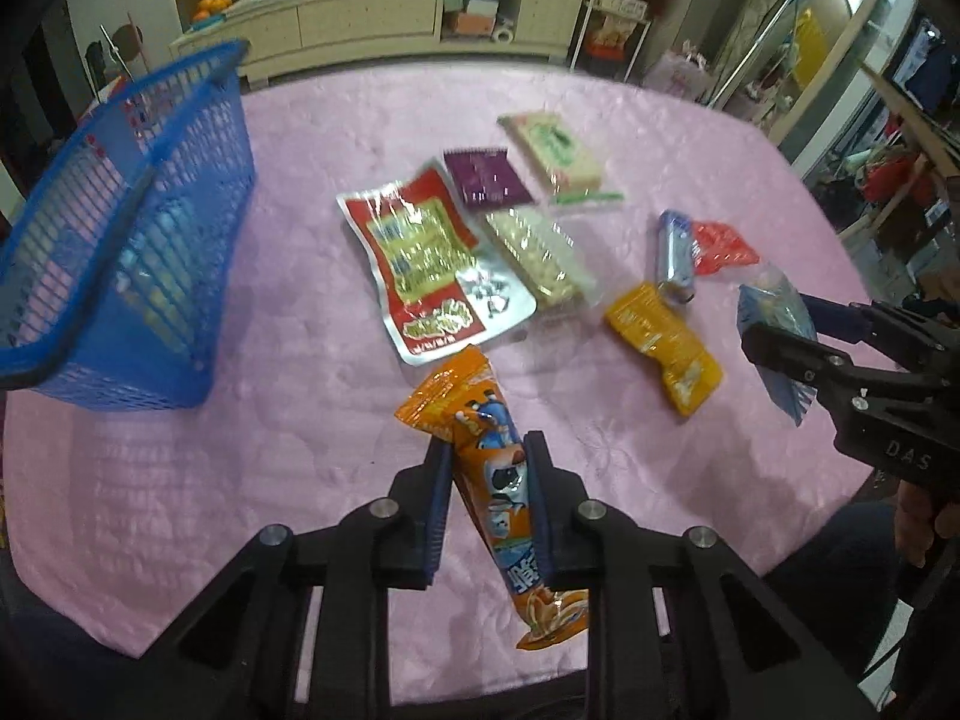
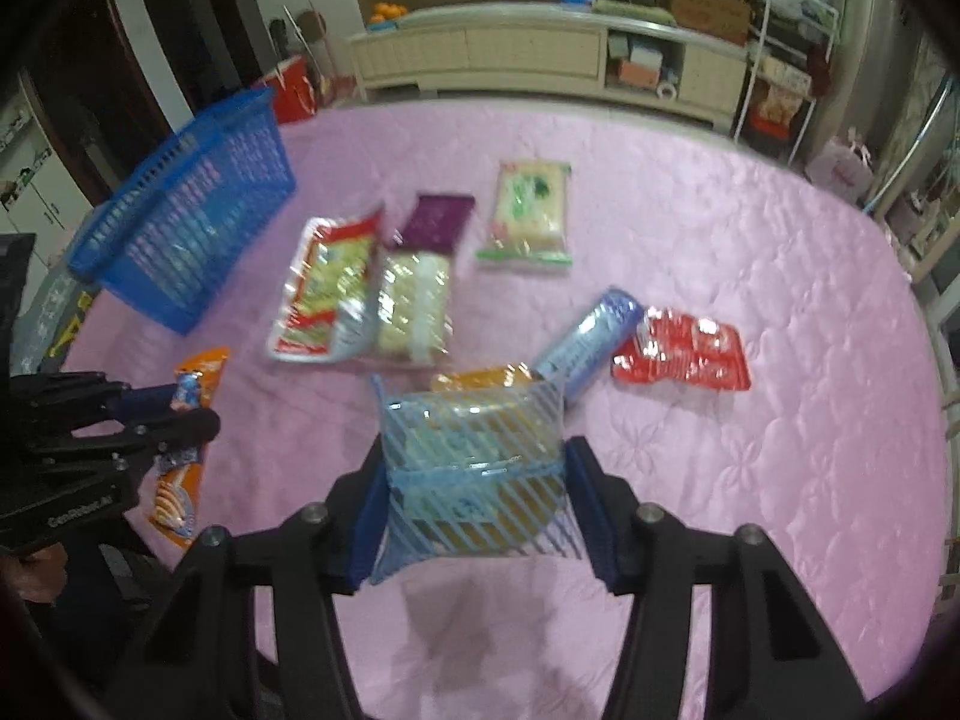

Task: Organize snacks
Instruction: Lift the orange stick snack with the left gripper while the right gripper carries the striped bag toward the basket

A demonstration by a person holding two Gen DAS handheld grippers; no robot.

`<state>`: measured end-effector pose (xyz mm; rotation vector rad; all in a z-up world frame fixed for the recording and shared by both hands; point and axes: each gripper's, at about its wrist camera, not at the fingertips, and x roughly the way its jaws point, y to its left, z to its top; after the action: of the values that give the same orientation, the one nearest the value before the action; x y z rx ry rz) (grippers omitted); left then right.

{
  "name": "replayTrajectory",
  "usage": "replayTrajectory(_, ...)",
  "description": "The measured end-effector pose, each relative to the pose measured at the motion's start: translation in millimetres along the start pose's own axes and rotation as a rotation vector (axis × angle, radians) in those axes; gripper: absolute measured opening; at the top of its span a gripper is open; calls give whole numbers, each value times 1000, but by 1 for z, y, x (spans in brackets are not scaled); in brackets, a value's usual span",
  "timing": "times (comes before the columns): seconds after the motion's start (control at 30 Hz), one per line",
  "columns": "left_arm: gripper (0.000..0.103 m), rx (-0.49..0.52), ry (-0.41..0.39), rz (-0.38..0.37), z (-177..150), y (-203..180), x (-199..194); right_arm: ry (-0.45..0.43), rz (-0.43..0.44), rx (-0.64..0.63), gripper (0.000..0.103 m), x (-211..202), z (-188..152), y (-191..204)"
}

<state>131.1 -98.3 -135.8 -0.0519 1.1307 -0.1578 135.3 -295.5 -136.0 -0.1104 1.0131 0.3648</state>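
Observation:
My left gripper (image 1: 487,456) is shut on a long orange snack packet (image 1: 489,480) and holds it above the pink table; it also shows at the left of the right wrist view (image 2: 180,414). My right gripper (image 2: 474,468) is shut on a blue-striped clear snack bag (image 2: 474,480), lifted over the table; it shows at the right of the left wrist view (image 1: 774,336). A blue plastic basket (image 1: 138,228) stands at the table's far left, also in the right wrist view (image 2: 192,228).
On the pink tablecloth (image 1: 300,450) lie a red-and-silver packet (image 1: 420,264), a purple packet (image 1: 486,177), a clear cracker pack (image 1: 540,255), a white-green bag (image 1: 558,150), a yellow packet (image 1: 666,348), a blue tube (image 1: 675,255) and a red packet (image 1: 723,246). A cream cabinet (image 1: 390,18) stands behind.

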Motion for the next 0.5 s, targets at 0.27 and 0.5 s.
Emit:
replayTrajectory(0.27, 21, 15, -100, 12, -2, 17, -52, -72, 4, -36, 60, -39, 9, 41)
replayTrajectory(0.5, 21, 11, -158, 21, -8, 34, -86, -129, 24, -35, 60, -62, 16, 71)
